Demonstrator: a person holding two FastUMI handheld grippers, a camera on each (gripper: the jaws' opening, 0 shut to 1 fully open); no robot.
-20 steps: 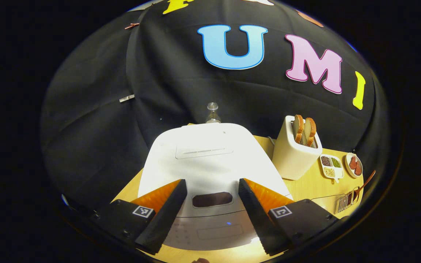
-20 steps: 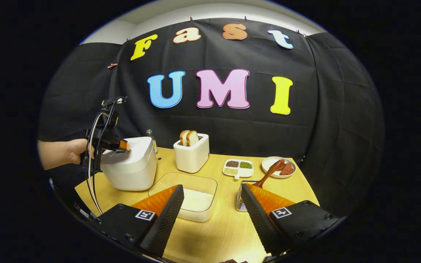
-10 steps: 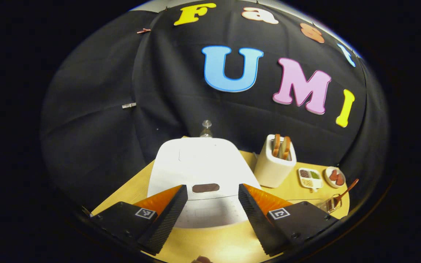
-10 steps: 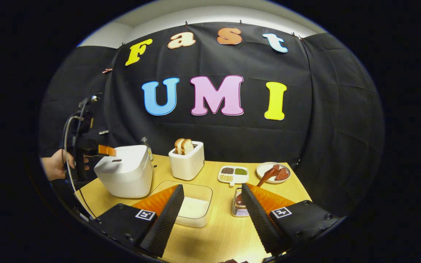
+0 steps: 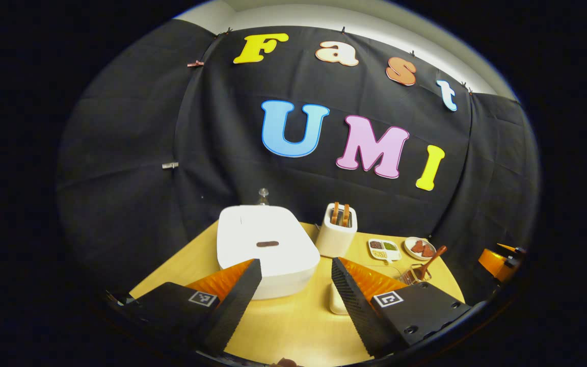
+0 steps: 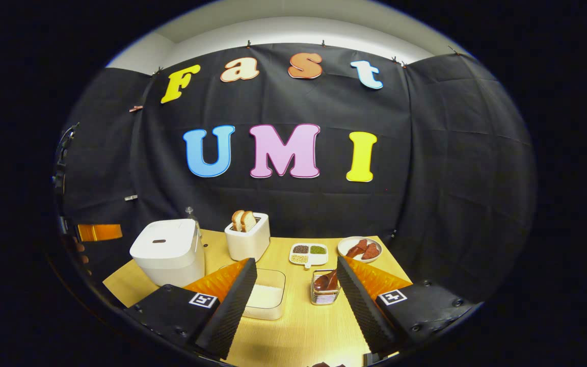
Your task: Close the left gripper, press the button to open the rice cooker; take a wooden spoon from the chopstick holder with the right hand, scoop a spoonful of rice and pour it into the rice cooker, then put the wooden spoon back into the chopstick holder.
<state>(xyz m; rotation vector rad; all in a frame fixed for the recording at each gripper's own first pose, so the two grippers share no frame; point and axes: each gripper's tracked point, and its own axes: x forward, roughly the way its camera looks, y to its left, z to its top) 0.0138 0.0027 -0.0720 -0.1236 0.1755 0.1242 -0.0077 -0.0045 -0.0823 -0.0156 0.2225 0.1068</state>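
Lid is down on the cooker [image 5: 265, 250] at the left of the table [image 5: 293, 326], and its dark button [image 5: 267, 244] sits on top near the front edge. The spoon [image 6: 325, 280] stands in the holder [image 6: 324, 295], bowl end up, just right of the tub of rice [image 6: 265, 298]. That layout fits two stages — the cooker waiting to be popped open, or lid shut and spoon parked again once the scooping is over — so I wouldn't bet on which.

Left gripper [image 5: 293, 278] hangs back from the cooker, jaws spread wide, holding nothing. Right gripper [image 6: 296, 285] is the same: spread, nothing between the fingers, hovering in front of the tub and holder.

If it is the button stage, my take: clench the left fingers fully before going in, so the joined tips make one blunt point. The button is a small slot, so line up straight over it and push down along the finger axis — a slanted poke could slide off the smooth lid or shove the whole cooker back. I'd also keep clear of the lid's swing in case it springs.
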